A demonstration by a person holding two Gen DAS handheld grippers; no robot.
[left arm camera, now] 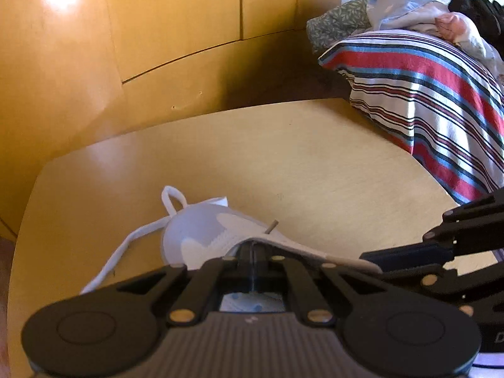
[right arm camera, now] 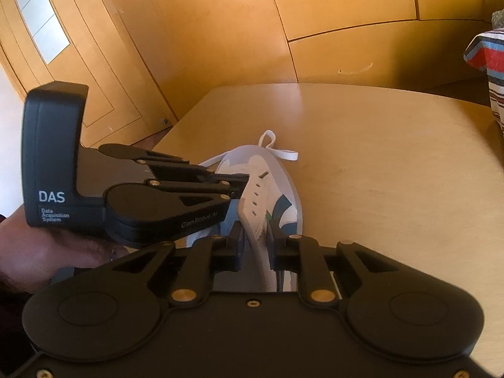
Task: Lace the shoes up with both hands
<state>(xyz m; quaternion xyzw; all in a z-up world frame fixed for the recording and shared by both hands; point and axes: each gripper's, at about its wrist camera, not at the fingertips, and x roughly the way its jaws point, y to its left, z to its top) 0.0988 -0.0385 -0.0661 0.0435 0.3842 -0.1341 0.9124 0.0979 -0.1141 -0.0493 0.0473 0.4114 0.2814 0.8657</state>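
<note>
From the left wrist view, one white shoe (left arm camera: 201, 233) lies on the tabletop (left arm camera: 315, 157) in the lower centre of the frame, its long axis running away from the camera toward the upper left, with one white lace (left arm camera: 126, 245) trailing to the lower left. The left gripper (left arm camera: 253, 252) tilts downward, its jaws clenched on the shoe's white eyelet flap. The right gripper (left arm camera: 371, 256) reaches in from the right edge. From the right wrist view, the same single shoe (right arm camera: 267, 189) sits mid-frame, toe pointing up the frame. The right gripper (right arm camera: 255, 245) slopes downward, jaws grasping the shoe's upper edge. The left gripper (right arm camera: 244, 184) comes in level from the left, held by one hand (right arm camera: 47, 252).
</note>
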